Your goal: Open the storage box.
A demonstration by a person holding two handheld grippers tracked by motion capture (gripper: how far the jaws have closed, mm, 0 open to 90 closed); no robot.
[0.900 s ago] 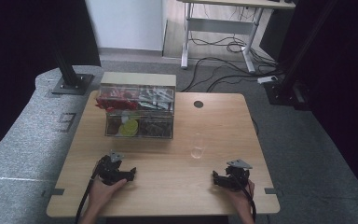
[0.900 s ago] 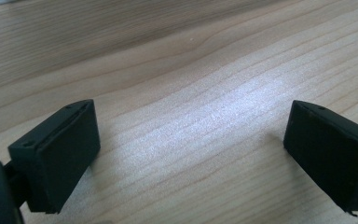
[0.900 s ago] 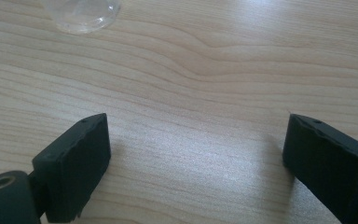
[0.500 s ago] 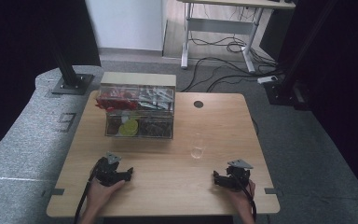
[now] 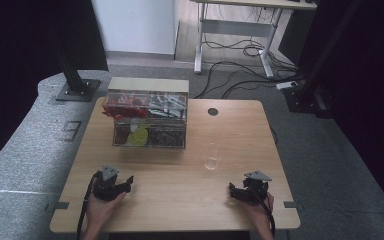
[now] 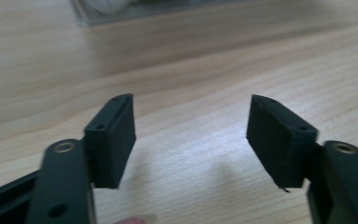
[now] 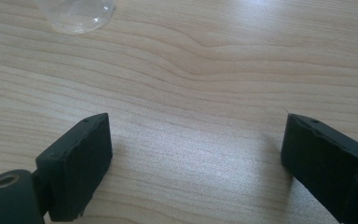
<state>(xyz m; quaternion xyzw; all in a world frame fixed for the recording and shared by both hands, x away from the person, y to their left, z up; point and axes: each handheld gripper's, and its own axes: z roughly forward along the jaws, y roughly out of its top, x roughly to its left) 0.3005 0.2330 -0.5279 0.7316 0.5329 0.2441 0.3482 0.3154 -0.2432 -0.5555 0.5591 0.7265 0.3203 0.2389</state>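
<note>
Both tongs, the left gripper (image 5: 125, 181) and right gripper (image 5: 234, 191), are resting wide open and empty as I'm lining up a reach toward the clear cup (image 5: 211, 156) ahead of the right one.

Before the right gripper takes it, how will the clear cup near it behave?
The clear cup looks thin and empty, so probably light and easy to tip or slide on the smooth table. Its glossy wall may slip or dent under the open right gripper.
</note>
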